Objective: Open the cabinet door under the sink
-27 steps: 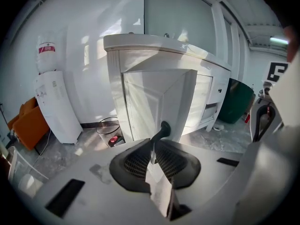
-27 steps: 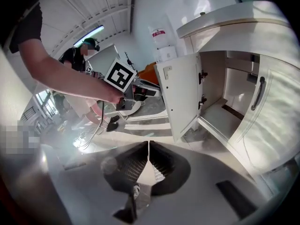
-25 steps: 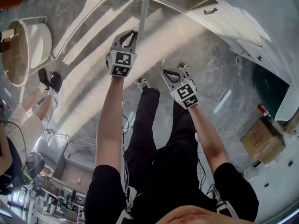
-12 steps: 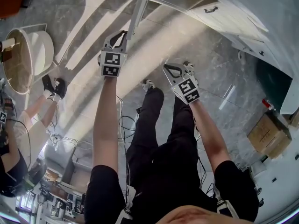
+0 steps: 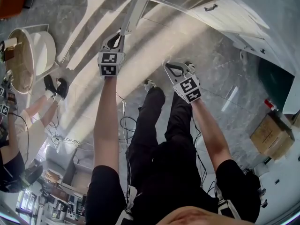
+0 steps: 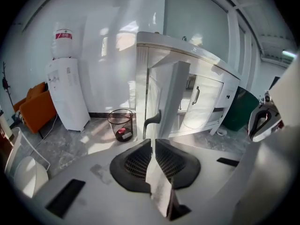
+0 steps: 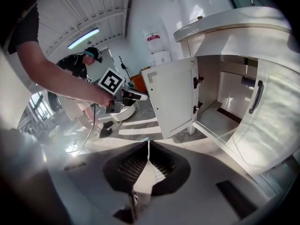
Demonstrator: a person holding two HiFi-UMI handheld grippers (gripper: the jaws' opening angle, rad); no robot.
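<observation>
The white cabinet door [image 5: 136, 8] under the sink stands swung out, edge-on in the head view. In the left gripper view the door [image 6: 171, 97] shows its dark handle [image 6: 152, 120] straight ahead. My left gripper [image 5: 120, 33] is shut, its tips right at the door's free edge; in its own view the left gripper [image 6: 152, 144] has nothing visible between its jaws. My right gripper [image 5: 168, 67] hangs shut and empty over the floor, apart from the door. In its own view the right gripper [image 7: 148, 146] faces the open door [image 7: 171, 100] and the bare cabinet inside [image 7: 225, 93].
A second cabinet door [image 7: 262, 121] with a handle stays closed. A wire bin [image 6: 120, 124], a water dispenser [image 6: 65, 88] and an orange chair [image 6: 35, 109] stand left of the cabinet. A cardboard box [image 5: 269, 135], floor cables [image 5: 126, 121] and another person [image 5: 28, 116] are nearby.
The door's free edge has swung further left, and my left gripper has moved left and up along with it. The right gripper has barely shifted.
</observation>
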